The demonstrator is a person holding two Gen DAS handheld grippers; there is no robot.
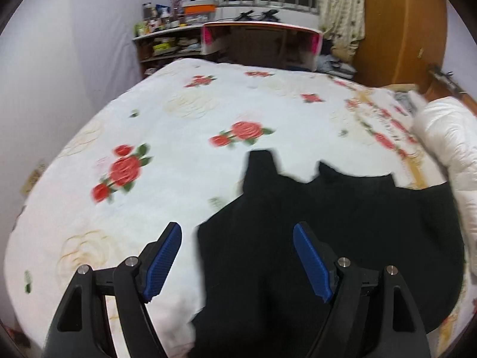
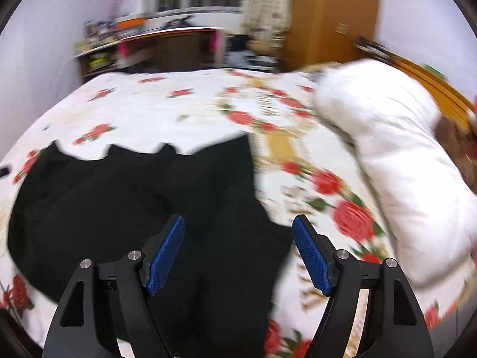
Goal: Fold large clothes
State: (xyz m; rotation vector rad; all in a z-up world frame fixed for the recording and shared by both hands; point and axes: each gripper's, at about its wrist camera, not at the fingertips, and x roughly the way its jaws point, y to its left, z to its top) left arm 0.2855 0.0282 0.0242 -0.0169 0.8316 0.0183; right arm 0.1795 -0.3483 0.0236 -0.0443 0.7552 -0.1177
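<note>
Jaws apart over sideways-spread black garment [image 1: 342, 223]

A bed [image 1: 179, 113] in rose-print sheet — on it 1 black garment [image 1: 328, 223] and a white duvet [image 2: 396, 161].

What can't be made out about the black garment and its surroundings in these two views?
- Garment type: left view, a featureless black mass, its near edge cut off by the frame and the left claw.
- Garment's near hem: right view, hidden behind the right claw and the bottom edge.
- Shelf items: right view, smeared by motion blur.
- White duvet: left view, cut off at the right edge.
</note>
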